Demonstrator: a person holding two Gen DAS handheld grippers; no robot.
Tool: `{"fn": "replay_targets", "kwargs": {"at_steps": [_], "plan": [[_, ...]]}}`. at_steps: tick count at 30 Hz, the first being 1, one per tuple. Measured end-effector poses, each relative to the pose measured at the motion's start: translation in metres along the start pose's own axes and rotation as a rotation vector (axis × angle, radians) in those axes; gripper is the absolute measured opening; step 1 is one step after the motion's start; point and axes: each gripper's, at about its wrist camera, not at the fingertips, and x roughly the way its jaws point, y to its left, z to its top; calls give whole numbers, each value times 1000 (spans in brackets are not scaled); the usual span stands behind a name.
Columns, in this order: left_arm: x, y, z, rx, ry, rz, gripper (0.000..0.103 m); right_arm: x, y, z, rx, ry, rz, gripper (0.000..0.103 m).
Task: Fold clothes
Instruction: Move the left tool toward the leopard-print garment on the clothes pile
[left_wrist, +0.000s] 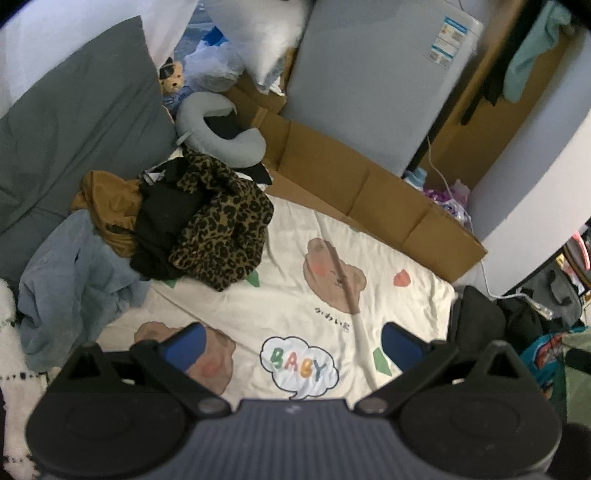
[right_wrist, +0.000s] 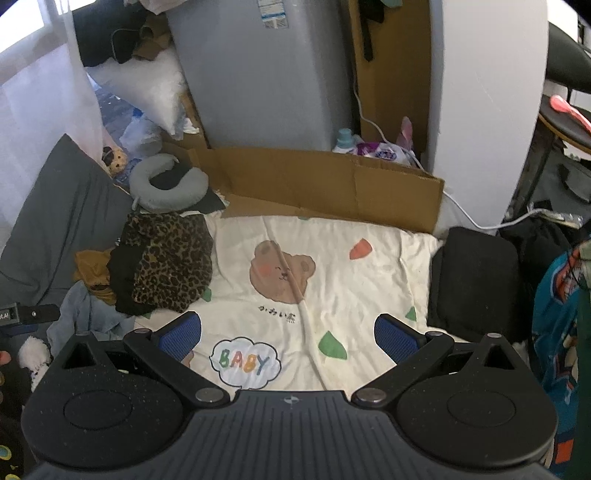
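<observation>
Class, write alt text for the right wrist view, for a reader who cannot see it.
An open hand-held gripper hovers over a cream bear-print blanket reading BABY. A pile of unfolded clothes, topped by a leopard-print garment, sits at left; a folded black garment lies at right.

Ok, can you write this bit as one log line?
left tool open | right tool open | clothes pile untouched | folded black garment at right

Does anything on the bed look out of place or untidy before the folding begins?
Yes. The clothes lie in a crumpled heap at the left edge of the bear-print sheet: a leopard-print garment on top of a black garment, with a mustard garment and a light blue garment beside it. None is folded. Both grippers are open and empty.
</observation>
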Motion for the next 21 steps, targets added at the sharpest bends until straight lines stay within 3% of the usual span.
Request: {"fn": "replay_targets", "kwargs": {"at_steps": [6, 13, 21], "plan": [[4, 13, 13, 5, -2, -1, 101, 8, 4, 9, -6, -33, -4, 103], [12, 22, 29, 45, -32, 17, 92, 22, 12, 23, -33, -56, 5, 103], [30, 36, 51, 74, -80, 56, 89, 59, 26, 37, -31, -18, 9, 103]]}}
